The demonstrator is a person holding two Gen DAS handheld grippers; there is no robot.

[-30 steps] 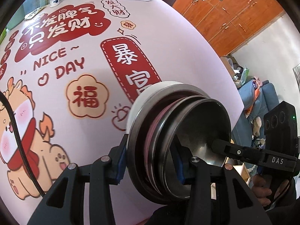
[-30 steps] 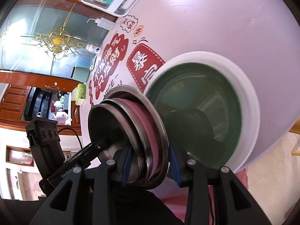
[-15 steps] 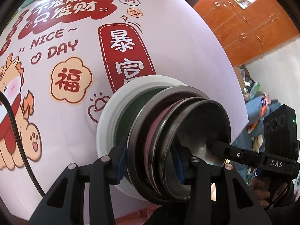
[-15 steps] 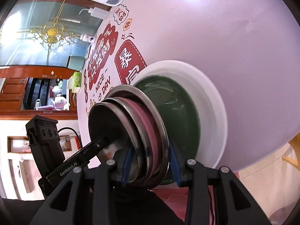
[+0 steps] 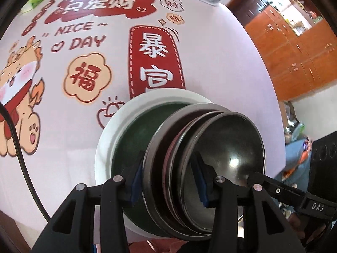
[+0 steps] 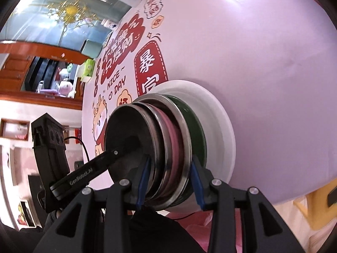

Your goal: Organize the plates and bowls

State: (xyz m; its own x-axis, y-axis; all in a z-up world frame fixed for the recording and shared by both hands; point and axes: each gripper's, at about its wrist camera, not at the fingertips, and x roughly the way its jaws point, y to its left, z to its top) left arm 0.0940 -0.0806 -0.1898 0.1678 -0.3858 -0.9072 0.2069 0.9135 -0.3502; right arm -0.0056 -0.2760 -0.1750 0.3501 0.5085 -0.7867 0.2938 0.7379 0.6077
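The left gripper (image 5: 167,181) has its jaws part-way apart and clamped across the rims of a nested stack of round steel bowls with a pink one between them (image 5: 202,164); its blue pads (image 5: 137,179) press on the outer faces of the stack. The right gripper (image 6: 168,181) grips the same stack (image 6: 166,147) from the opposite side, jaws set at a similar width, blue pads (image 6: 195,179) on either face. The stack is held on edge, tilted, just in front of a white plate with a dark green centre (image 5: 109,139) that lies on the pale lilac tabletop (image 5: 210,67) near its front edge; whether stack and plate touch cannot be told.

The left wrist view looks into the hollow of the nearest bowl, shows the tabletop's cartoon print and red lettering, and the orange-brown wooden cabinets (image 5: 294,48). The right wrist view shows the stack's outer side, the plate's (image 6: 221,135) raised rim in profile, and a gold chandelier (image 6: 69,10).
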